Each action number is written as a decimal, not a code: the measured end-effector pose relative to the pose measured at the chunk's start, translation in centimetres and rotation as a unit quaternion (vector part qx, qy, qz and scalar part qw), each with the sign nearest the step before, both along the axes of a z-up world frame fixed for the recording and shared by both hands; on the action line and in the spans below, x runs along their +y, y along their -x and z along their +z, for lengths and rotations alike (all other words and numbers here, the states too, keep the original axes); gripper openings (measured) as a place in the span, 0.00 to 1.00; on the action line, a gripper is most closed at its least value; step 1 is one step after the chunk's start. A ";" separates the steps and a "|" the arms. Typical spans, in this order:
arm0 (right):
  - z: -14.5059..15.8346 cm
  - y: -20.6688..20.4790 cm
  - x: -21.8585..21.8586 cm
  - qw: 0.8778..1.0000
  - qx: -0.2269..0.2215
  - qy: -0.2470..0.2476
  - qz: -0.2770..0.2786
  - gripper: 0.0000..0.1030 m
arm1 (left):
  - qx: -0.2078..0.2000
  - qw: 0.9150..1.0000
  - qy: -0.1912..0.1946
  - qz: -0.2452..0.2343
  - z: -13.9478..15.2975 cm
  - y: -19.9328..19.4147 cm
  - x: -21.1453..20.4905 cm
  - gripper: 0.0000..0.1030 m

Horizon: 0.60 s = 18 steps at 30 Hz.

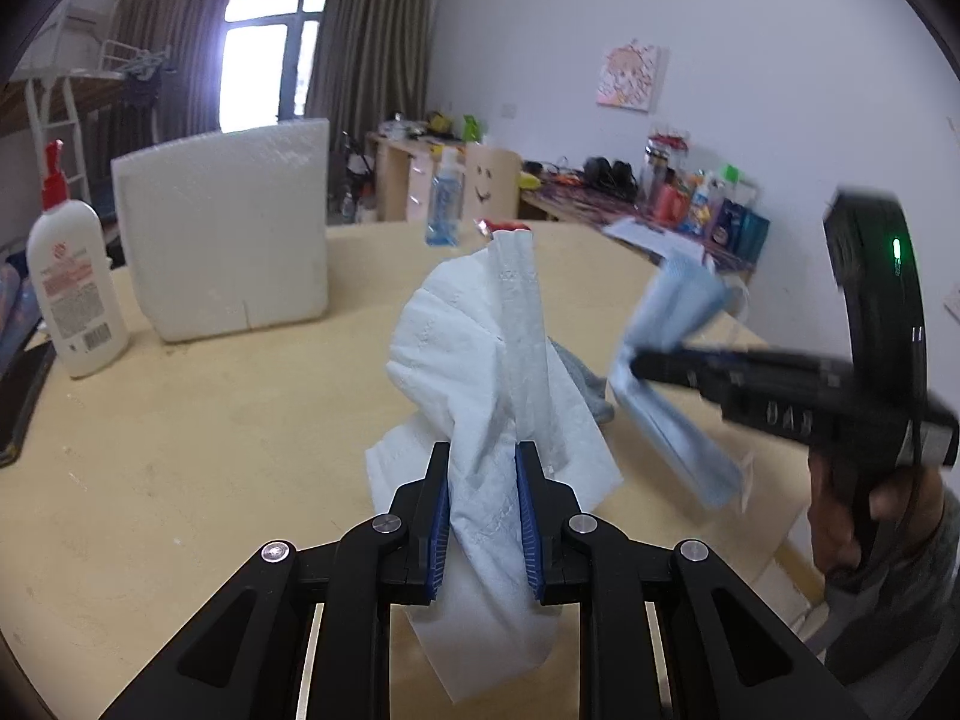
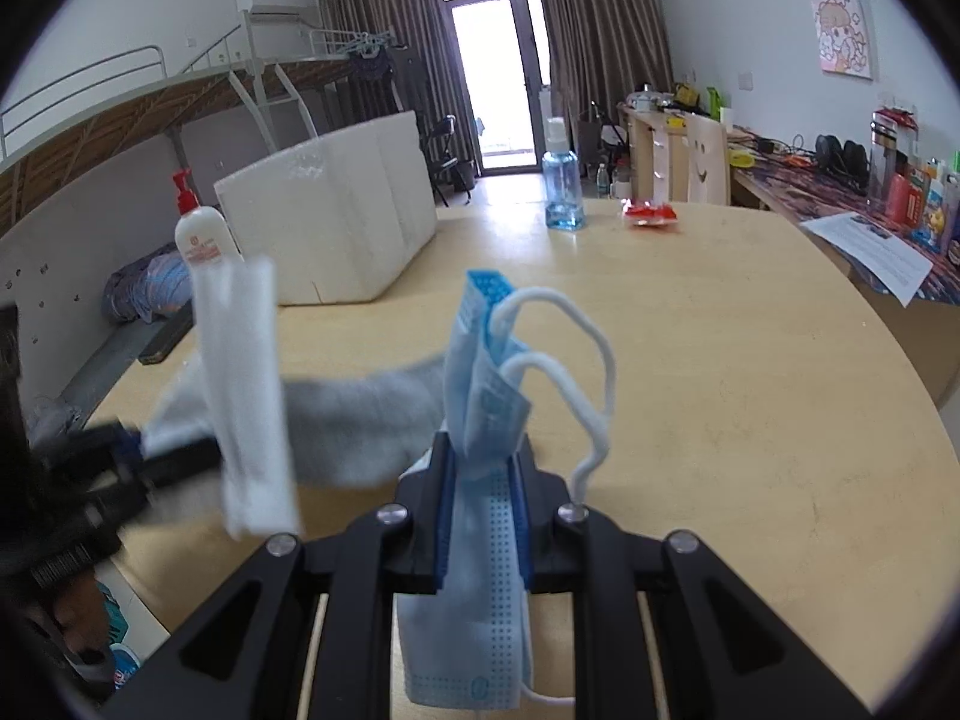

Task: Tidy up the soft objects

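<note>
My left gripper (image 1: pixel 482 456) is shut on a white paper tissue (image 1: pixel 480 360) and holds it above the wooden table (image 1: pixel 180 450). My right gripper (image 2: pixel 483 450) is shut on a blue face mask (image 2: pixel 480 390) with white ear loops, also held above the table. In the left wrist view the right gripper (image 1: pixel 639 367) shows at the right with the mask (image 1: pixel 672 360). In the right wrist view the left gripper (image 2: pixel 150 450) shows at the left with the tissue (image 2: pixel 246 390). A grey cloth (image 2: pixel 360 420) lies on the table between the grippers; it also shows in the left wrist view (image 1: pixel 585 384).
A white foam box (image 1: pixel 222 228) stands at the back left of the table, a white lotion bottle with red pump (image 1: pixel 72 282) beside it. A blue sanitizer bottle (image 2: pixel 563 186) and a red wrapper (image 2: pixel 651 215) sit at the far edge. A cluttered desk (image 2: pixel 840 192) lines the right wall.
</note>
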State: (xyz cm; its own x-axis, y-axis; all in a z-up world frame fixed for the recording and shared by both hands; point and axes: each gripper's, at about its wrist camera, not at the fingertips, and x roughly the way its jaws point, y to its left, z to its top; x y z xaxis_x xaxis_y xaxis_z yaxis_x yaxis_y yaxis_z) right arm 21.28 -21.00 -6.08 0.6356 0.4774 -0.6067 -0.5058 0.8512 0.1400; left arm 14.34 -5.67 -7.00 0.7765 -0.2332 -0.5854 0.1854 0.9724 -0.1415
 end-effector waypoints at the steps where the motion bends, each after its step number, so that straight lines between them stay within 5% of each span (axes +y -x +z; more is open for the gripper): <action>1: 0.2 0.0 0.2 1.000 -0.003 -0.001 0.002 0.20 | 0.002 1.000 -0.002 -0.002 -0.2 0.0 -0.1 0.21; 18: -2.7 -1.4 5.1 0.997 0.050 0.031 0.054 0.20 | -0.024 1.000 0.003 0.013 1.2 1.5 2.0 0.21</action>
State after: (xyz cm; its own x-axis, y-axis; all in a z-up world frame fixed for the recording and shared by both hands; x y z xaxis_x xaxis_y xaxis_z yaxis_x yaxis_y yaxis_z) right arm 22.65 -15.94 -8.80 0.5177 0.4999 -0.6943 -0.5811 0.8011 0.1435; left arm 12.84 -3.63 -5.83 0.8089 -0.2167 -0.5465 0.1674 0.9760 -0.1391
